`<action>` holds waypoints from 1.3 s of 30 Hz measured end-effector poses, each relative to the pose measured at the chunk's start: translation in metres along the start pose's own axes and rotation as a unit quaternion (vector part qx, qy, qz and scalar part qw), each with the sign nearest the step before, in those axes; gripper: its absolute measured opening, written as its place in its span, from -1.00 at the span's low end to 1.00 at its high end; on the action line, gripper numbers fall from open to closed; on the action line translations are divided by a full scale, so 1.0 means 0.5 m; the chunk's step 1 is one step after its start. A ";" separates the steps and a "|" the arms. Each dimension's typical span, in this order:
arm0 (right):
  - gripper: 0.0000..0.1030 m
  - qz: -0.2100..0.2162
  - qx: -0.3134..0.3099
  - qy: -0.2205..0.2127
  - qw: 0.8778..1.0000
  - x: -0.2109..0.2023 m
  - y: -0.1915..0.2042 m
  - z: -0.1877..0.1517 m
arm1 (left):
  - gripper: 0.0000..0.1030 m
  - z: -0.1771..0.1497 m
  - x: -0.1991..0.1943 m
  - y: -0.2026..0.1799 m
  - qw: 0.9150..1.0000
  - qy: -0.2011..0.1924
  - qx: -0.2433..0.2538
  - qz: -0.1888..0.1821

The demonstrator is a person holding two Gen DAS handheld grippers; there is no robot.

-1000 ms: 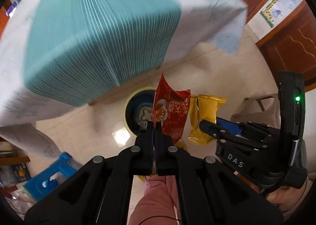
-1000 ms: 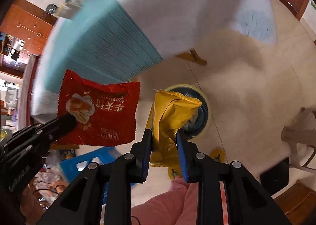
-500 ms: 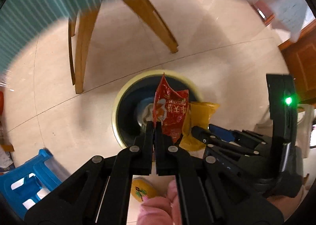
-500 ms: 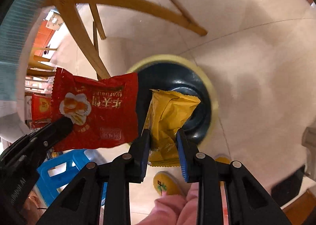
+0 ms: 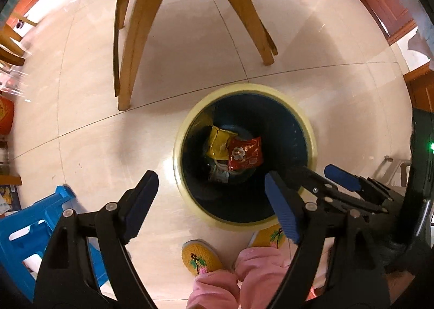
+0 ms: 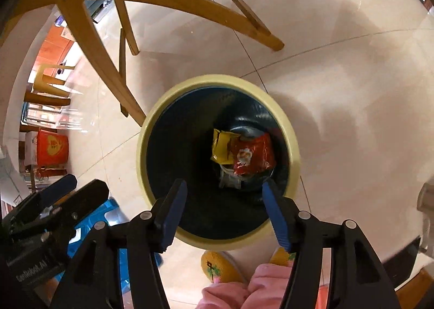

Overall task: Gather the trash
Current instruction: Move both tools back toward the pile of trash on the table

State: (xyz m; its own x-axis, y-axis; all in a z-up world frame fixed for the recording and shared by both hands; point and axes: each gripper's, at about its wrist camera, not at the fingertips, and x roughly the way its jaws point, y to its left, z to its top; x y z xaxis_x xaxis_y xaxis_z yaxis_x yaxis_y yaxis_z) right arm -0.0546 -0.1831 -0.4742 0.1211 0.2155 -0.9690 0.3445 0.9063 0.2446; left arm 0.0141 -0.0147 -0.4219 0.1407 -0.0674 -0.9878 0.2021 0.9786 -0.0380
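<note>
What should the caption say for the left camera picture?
Red wrapper and yellow wrapper lie inside the bin.

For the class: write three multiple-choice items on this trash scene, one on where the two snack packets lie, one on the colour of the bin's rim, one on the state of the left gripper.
1. Where are the red packet and yellow packet?
A. on the floor
B. inside the bin
C. on the stool

2. What colour is the bin's rim?
A. pale yellow
B. green
C. white

3. What is the left gripper doing?
A. clamping the red packet
B. clamping the rim
C. opening, holding nothing

Answers: 1 B, both lie at the bin's dark bottom; 2 A, the ring is cream-yellow; 3 C, only floor and bin show between its spread fingers.
</note>
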 end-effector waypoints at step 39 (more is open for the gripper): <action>0.15 0.091 -0.104 -0.165 0.977 -0.916 0.283 0.055 | 0.53 0.058 -1.008 0.079 0.972 -0.219 -0.084 -0.002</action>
State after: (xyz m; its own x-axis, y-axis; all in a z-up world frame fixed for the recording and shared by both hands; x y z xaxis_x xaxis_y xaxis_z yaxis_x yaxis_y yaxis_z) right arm -0.0360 -0.1635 0.0051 0.4686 0.2822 -0.8371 0.0973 0.9253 0.3664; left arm -0.0210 0.0522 0.0789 0.5475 -0.1113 -0.8294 0.0470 0.9936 -0.1023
